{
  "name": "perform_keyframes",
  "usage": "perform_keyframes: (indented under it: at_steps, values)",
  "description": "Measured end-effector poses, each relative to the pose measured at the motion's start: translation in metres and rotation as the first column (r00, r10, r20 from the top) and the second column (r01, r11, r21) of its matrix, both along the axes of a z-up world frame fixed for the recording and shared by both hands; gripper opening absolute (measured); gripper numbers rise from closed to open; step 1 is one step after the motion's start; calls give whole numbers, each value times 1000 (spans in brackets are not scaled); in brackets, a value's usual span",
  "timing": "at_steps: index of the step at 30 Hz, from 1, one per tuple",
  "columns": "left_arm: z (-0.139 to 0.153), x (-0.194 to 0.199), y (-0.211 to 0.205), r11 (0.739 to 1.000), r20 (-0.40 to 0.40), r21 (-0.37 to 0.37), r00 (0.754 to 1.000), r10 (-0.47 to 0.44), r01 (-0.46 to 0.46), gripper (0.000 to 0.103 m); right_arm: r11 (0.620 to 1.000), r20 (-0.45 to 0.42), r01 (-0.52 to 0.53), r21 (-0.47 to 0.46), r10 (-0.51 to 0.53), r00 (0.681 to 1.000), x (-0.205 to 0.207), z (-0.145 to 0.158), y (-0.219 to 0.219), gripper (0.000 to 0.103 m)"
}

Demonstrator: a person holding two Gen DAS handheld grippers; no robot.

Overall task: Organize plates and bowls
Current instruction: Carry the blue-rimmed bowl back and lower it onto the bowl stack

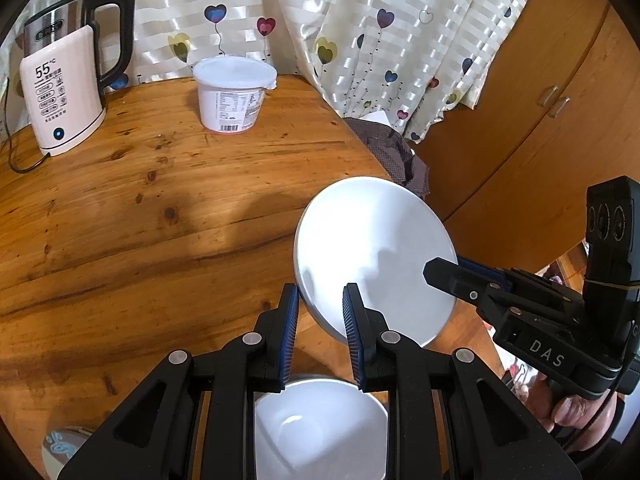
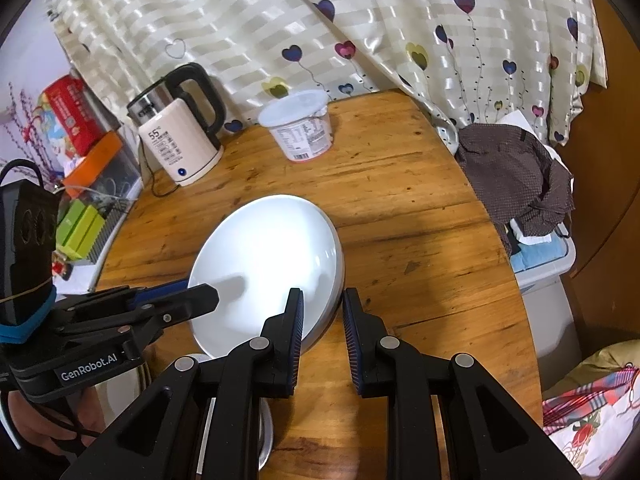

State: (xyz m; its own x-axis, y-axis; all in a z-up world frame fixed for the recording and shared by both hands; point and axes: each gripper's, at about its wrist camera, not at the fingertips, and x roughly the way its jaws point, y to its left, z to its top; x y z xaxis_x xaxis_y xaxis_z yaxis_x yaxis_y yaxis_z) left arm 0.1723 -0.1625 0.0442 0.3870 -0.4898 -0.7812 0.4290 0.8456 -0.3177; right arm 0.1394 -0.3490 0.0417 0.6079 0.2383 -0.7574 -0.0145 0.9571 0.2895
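A white plate (image 1: 372,256) is held tilted above the wooden table (image 1: 160,220). My left gripper (image 1: 320,316) has its jaws around the plate's near-left rim. My right gripper (image 2: 322,320) has its jaws around the plate's (image 2: 264,264) right rim; in the left wrist view its finger lies over the plate's face on the right. Both grips look shut on the rim. A white bowl (image 1: 316,428) sits below my left gripper, partly hidden by it. A rim of another white dish (image 2: 266,432) shows under my right gripper.
A white kettle (image 1: 64,80) with a black cord stands at the table's far left. A white lidded tub (image 1: 234,92) stands at the back. A brown cloth (image 2: 516,176) lies over boxes beyond the table's right edge. Boxes (image 2: 84,148) are stacked left of the table.
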Motion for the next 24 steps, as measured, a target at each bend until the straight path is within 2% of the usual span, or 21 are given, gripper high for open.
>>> perform_keyframes:
  at_steps: [24]
  values:
    - [18, -45, 38, 998, 37, -17, 998, 55, -54, 24, 998, 37, -64, 10, 63, 997, -36, 21, 33, 20]
